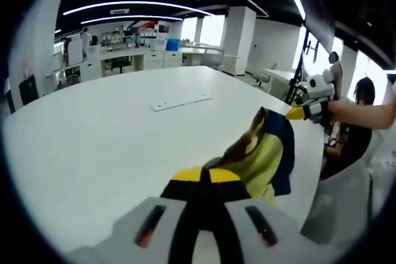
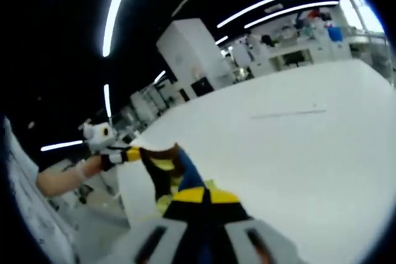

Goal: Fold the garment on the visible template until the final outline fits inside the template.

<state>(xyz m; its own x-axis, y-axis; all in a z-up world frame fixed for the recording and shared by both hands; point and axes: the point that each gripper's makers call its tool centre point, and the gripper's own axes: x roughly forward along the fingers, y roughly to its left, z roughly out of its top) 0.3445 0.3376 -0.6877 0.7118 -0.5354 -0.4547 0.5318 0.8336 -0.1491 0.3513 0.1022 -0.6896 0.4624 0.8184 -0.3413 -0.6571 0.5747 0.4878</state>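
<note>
Closest to the lens in the left gripper view, the left gripper [image 1: 205, 176] has its yellow-tipped jaws pinched together on the garment [image 1: 266, 153], a yellow, blue and brown cloth that rises from the jaws toward the right of the frame. At the far corner of that cloth, right of centre, the right gripper [image 1: 296, 113] comes in with its yellow tips clamped on the fabric, a person's bare forearm [image 1: 365, 113] behind it. The garment hangs stretched between the two, lifted above the white table [image 1: 93, 146]. Further up the table, centre frame, lies a flat white template sheet [image 1: 180, 101]. Beyond it stand a white pillar [image 1: 238, 38] and desks at upper left.

Over in the right gripper view, the right gripper [image 2: 204, 197] shows at bottom centre, jaws closed on the same cloth [image 2: 179, 174], which runs left to the left gripper [image 2: 131, 153]. The template sheet [image 2: 288, 114] appears as a thin strip upper right.
</note>
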